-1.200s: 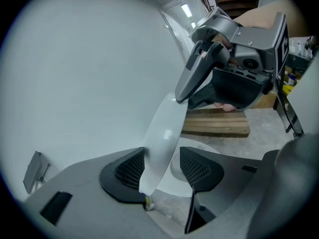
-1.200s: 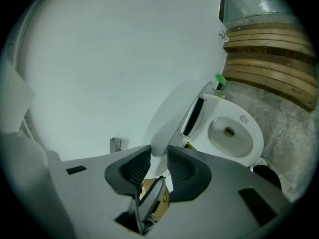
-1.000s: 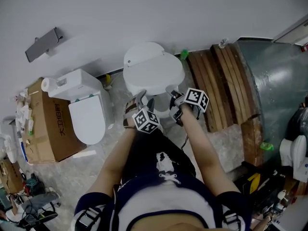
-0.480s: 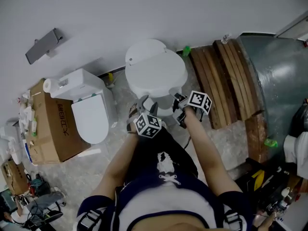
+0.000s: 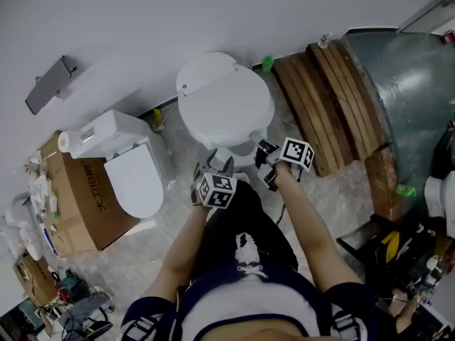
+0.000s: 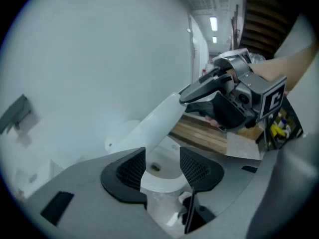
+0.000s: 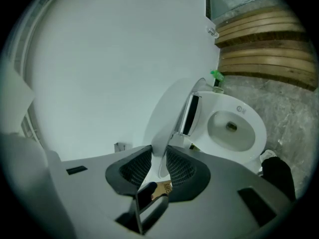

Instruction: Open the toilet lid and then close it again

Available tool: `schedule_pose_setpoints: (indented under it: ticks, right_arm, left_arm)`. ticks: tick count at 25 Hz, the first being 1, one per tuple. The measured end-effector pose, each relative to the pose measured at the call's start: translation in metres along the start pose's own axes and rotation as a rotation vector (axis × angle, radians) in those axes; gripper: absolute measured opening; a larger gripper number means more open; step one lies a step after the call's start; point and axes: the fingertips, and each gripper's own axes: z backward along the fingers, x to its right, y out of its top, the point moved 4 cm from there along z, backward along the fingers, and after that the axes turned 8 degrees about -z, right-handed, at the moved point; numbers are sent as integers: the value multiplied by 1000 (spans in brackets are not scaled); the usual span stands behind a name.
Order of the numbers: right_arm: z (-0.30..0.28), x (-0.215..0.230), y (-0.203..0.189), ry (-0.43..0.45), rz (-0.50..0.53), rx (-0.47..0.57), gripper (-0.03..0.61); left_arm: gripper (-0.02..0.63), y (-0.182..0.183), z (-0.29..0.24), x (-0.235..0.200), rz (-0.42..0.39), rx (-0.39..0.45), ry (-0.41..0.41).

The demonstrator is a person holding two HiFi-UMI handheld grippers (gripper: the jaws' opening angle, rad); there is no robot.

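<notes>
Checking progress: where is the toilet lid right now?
In the right gripper view the toilet lid stands tilted up, left of the open bowl, its edge between the jaws of the right gripper, which have just been closing.

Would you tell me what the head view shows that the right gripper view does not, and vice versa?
Only the head view: the left gripper, a second toilet, a cardboard box. Only the right gripper view: the open bowl, and the right gripper pinching the toilet lid, jaws just closed further. Both: that lid, the wooden planks.
</notes>
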Motion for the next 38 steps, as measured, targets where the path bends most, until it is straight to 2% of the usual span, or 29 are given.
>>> schedule_pose_setpoints:
  ticks: [3, 11, 13, 18, 21, 23, 26, 28, 38]
  right_arm:
    - [4, 7, 0, 22, 13, 11, 86]
    - [7, 14, -5, 15, 52, -15, 87]
    - [9, 16, -7, 6, 62, -7, 87]
    - [14, 29, -11, 2, 54, 22, 87]
    - [15, 36, -13, 1, 56, 11, 87]
    - [16, 42, -15, 1, 53, 5, 87]
    - [18, 51, -17, 0, 52, 1, 87]
    - [21, 57, -16, -13, 65, -2, 87]
    - [24, 81, -24, -26, 63, -18, 87]
  left_arm:
    - [219, -12, -3, 11, 132, 0, -76]
    - [218, -21, -10, 23, 224, 31, -126]
    - [218, -21, -14, 24, 232, 38, -128]
    - [218, -22, -18, 33, 164, 38, -122]
    - [218, -31, -19, 36, 177, 29, -129]
    - [218, -40, -21, 37, 232, 20, -149]
    - [218, -52, -27, 42, 365, 17, -205]
    - [218, -57, -32, 46, 408, 12, -233]
    - [210, -58, -43, 58, 350, 46, -232]
